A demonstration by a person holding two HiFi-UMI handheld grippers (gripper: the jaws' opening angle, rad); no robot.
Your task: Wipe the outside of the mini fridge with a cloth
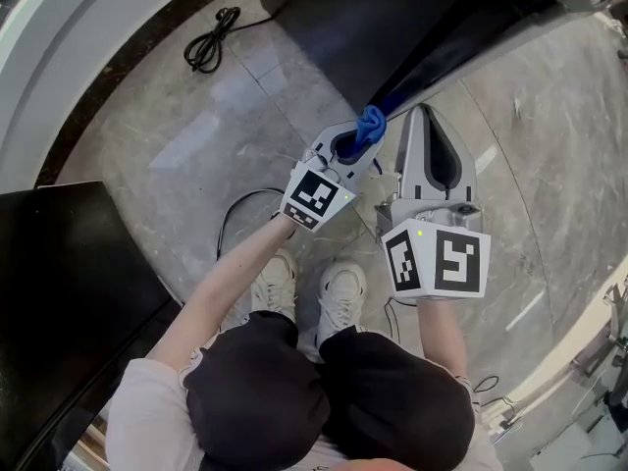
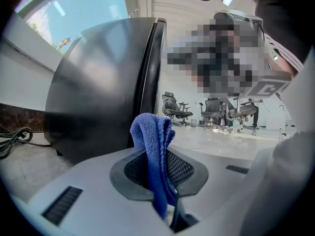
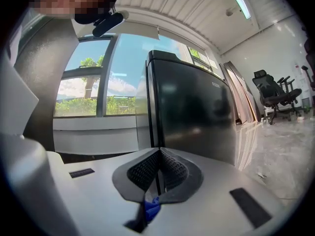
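Fridge stands upright on the floor, door shut, contents not seen. It lies straight ahead of both tongs, long axis vertical. In the left gripper view the door seam is seen dead ahead of the cloth, with the dark side wall to the left of it. Cloth is pinched in the left tongs, a folded blue loop sticking out past the tips toward the fridge's near corner; contact with the fridge cannot be told. Left tongs are judged the nearer. Right tongs are held just beside, pressed together, nothing between the pads; a small blue bit low behind them is not identified. A cable lies coiled on the floor, well apart.
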